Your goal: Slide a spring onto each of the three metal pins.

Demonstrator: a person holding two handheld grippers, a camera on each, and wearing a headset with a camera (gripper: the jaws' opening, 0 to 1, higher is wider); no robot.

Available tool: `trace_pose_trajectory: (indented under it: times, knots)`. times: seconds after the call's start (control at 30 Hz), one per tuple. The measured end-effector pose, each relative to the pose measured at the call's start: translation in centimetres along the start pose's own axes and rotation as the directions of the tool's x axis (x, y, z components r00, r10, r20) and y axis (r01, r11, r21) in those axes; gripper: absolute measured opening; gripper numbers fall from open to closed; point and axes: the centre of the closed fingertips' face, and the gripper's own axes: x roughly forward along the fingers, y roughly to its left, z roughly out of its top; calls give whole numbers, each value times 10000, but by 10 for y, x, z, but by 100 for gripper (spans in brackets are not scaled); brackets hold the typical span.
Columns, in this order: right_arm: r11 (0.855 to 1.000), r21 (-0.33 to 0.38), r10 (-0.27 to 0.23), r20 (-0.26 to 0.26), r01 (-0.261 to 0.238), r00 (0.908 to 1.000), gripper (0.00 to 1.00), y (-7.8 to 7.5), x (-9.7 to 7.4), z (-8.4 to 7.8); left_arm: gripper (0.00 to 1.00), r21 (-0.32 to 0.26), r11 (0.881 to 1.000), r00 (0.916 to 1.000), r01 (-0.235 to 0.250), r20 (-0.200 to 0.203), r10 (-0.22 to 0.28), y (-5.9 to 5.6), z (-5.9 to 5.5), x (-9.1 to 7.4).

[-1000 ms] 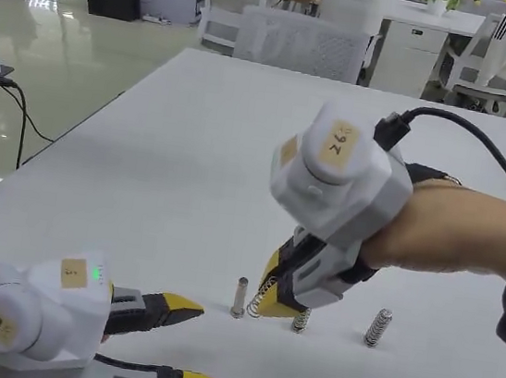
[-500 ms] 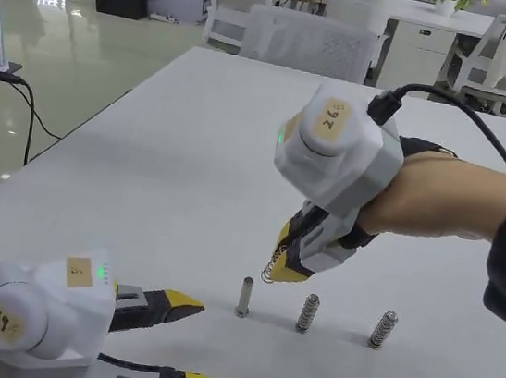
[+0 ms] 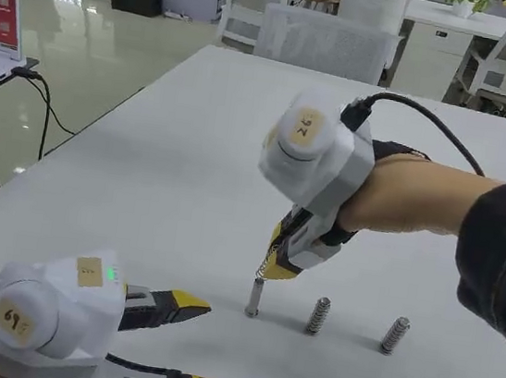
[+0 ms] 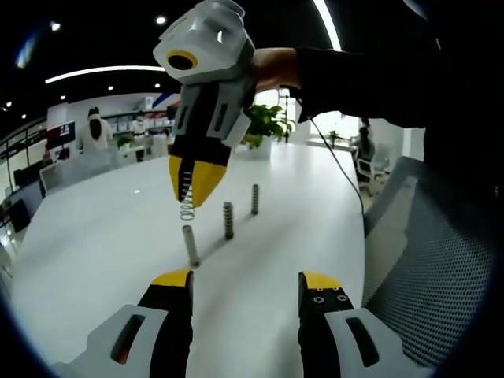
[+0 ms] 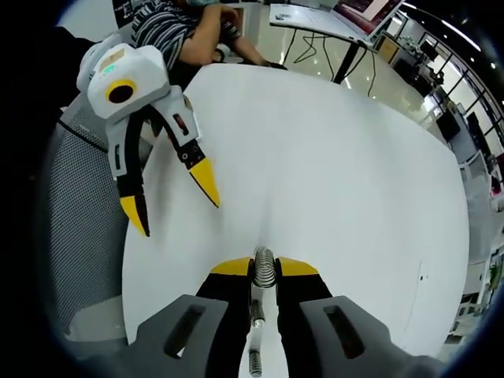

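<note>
The right hand-held gripper (image 3: 272, 268), clenched on the last spring (image 3: 265, 263), hangs just above the bare left pin (image 3: 255, 297); next, centre the coil and lower it, while the left hand-held gripper (image 3: 213, 352) idles released.

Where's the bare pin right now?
In the head view the bare pin stands left of the two sprung pins, just below the spring held by the right gripper.

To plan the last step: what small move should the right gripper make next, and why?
Probably lower the right gripper straight down: its spring hangs just above the bare pin, nearly in line; the middle pin and the end pin already carry springs.
</note>
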Motion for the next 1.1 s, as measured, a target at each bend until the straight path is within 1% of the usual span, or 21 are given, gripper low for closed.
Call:
trace_pose_trajectory:
  times: [0.27,0.6,0.87,1.1]
  knots:
    - [10000,7,59,-249,-59,9997,8,-2,7,-5,48,-48,10000,10000,-80,-9,80,2,-2,-2]
    - [9999,42,150,-305,-149,9994,8,-3,11,-5,47,-78,9999,9999,-100,-25,100,3,-2,-3]
    - [9996,4,288,-609,-289,9977,9,-2,20,-9,46,-95,9999,10000,-85,-46,85,3,-3,-2]
    - [9986,69,524,-931,-520,9943,9,-1,34,-12,46,-105,9999,10000,-87,-43,87,4,-3,-2]
